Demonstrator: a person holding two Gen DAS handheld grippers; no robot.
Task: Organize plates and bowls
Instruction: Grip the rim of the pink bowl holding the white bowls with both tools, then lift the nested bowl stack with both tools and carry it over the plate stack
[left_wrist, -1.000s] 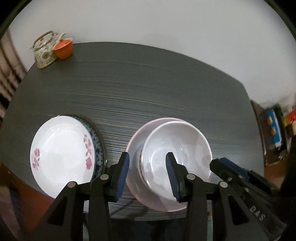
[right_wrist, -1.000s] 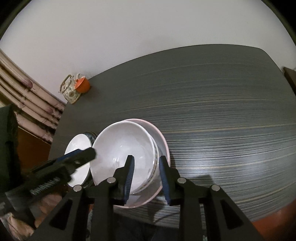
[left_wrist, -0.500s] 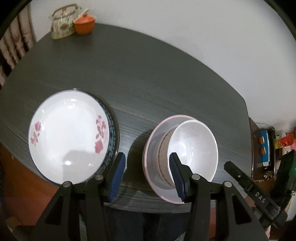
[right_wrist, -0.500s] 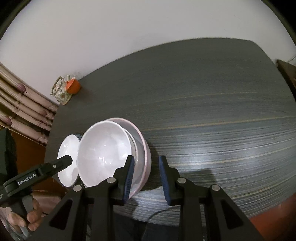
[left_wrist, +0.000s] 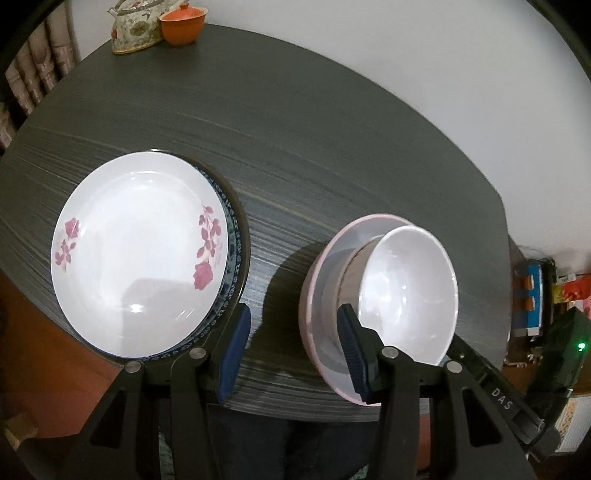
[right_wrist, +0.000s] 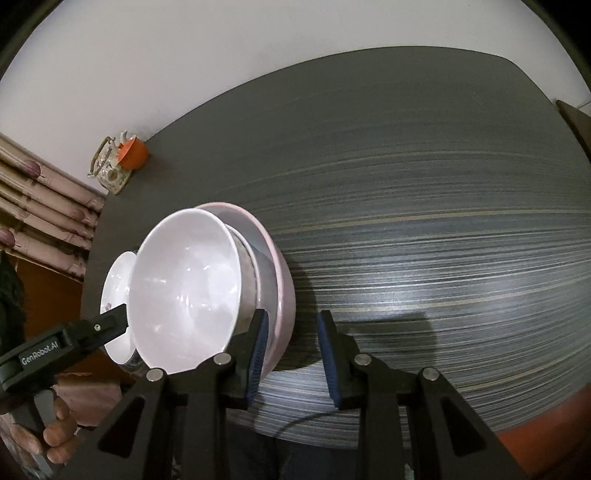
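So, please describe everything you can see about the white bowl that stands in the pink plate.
The white bowl is plain, glossy and deep, ceramic by its look, with nothing visible inside. It stands upright, nested in another bowl whose greyish wall shows beneath its rim; both sit in the pink plate near the table's front edge. In the right wrist view the same bowl hides part of the flowered plate. No jaws touch it.

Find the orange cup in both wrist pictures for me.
Left wrist: orange cup at the top edge, left of middle, at the table's far edge.
Right wrist: orange cup in the upper left, at the table's far corner.
Shared landmark: the flowered teapot right beside it.
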